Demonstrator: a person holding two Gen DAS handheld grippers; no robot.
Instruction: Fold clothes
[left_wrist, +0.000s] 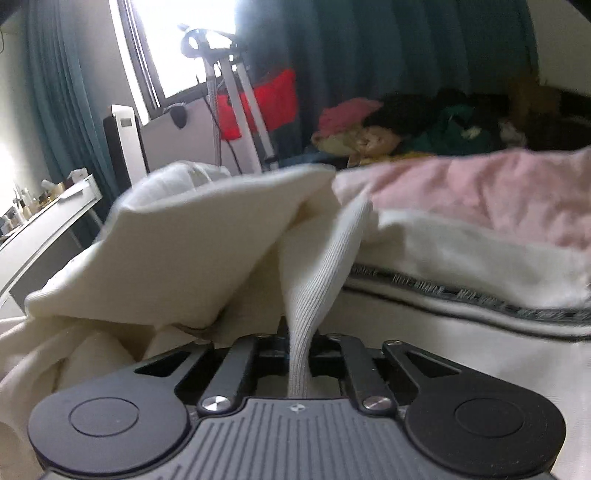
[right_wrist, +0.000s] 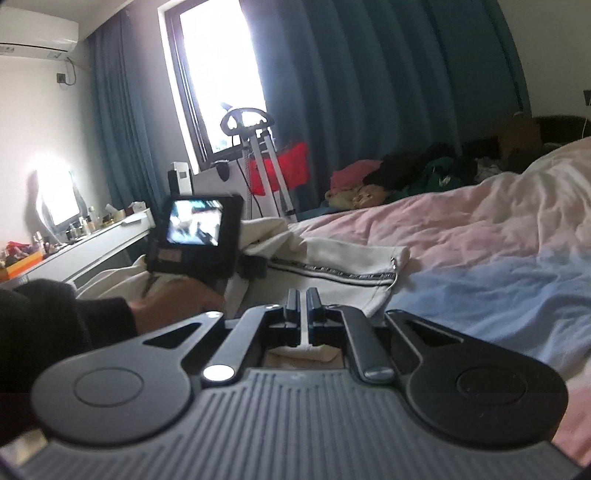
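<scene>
A: Cream cotton, ribbed at the edge, is what your left gripper (left_wrist: 298, 354) is pinching: the ribbed cuff (left_wrist: 314, 280) of the cream garment (left_wrist: 177, 251) runs straight down between its two fingers, which are pressed together on it.

B: And where does the garment lie?

A: On the bed, over the pink and blue duvet (right_wrist: 480, 236). In the left wrist view one part of it is lifted and folded like a tent. To the right of it you see the flat part with a dark patterned stripe (left_wrist: 480, 299).

B: What about my right gripper (right_wrist: 303, 314)?

A: Its fingers are pressed almost together, with a thin pale strip showing between them. It looks like cloth, but I cannot tell if it is the same garment. The gripper stands just beside the hem of the striped part (right_wrist: 332, 269).

B: Can you see my left hand (right_wrist: 177, 299)?

A: Yes, in the right wrist view. It comes out of a dark sleeve and holds the other device with its small lit screen (right_wrist: 194, 221), above the crumpled cream cloth.

B: And behind?

A: A white desk (right_wrist: 92, 251) with bottles, teal curtains (right_wrist: 369, 92), and a pile of clothes (right_wrist: 399, 177) at the far side.
</scene>
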